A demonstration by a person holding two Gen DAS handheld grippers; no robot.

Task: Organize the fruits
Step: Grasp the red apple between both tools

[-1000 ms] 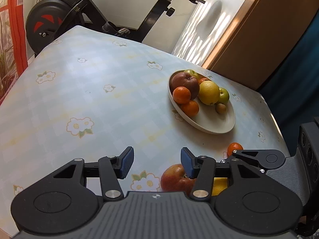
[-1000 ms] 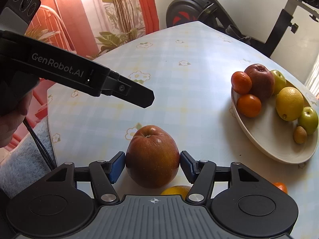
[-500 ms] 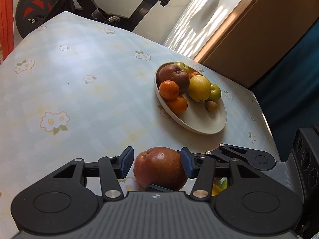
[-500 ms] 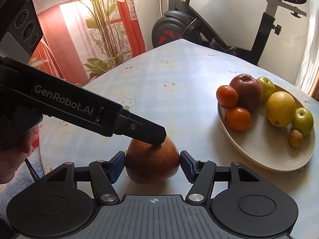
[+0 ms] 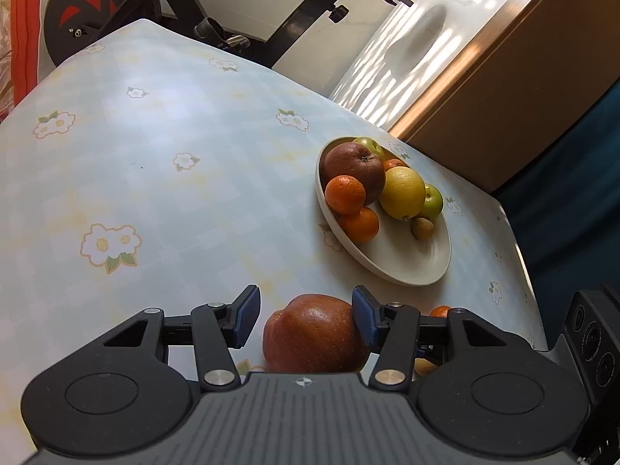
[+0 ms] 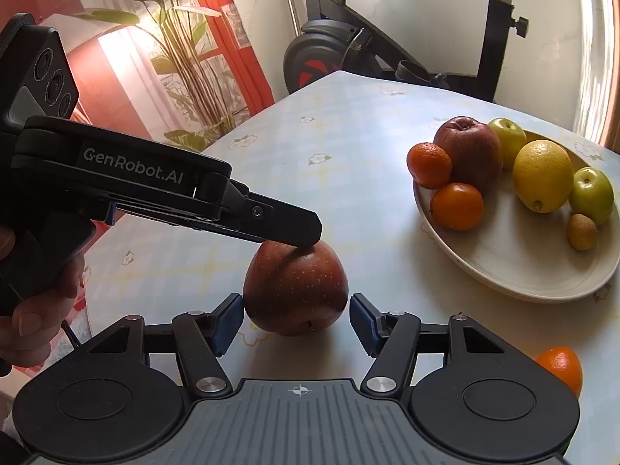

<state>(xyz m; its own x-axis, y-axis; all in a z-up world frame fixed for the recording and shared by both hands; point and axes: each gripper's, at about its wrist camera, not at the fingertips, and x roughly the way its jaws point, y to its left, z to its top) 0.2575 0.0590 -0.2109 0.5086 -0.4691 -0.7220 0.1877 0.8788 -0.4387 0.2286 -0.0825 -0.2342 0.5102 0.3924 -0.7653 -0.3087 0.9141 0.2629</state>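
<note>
A big red apple point(image 5: 314, 333) point(image 6: 296, 290) lies on the flowered tablecloth. It sits between the blue pads of my left gripper point(image 5: 306, 292), touching the right pad, with a gap at the left one. My right gripper point(image 6: 294, 298) is open around the same apple from the near side, its pads not pressing. In the right wrist view, the left gripper's finger point(image 6: 286, 221) rests across the apple's top. A cream bowl point(image 5: 407, 275) point(image 6: 503, 271) to the right holds a dark apple, mandarins, a lemon, green apples and a kiwi.
A loose mandarin point(image 6: 562, 364) point(image 5: 440, 311) lies on the table by the right gripper. A hand point(image 6: 35, 310) holds the left gripper's handle. An exercise bike point(image 6: 333, 54) stands behind the table, a plant point(image 6: 186, 58) at the left, a wooden cabinet point(image 5: 503, 108) at the right.
The left gripper has swung over, so the apple now lies between its fingers instead of beside them. The apple has stayed between the right gripper's pads while that gripper rolled.
</note>
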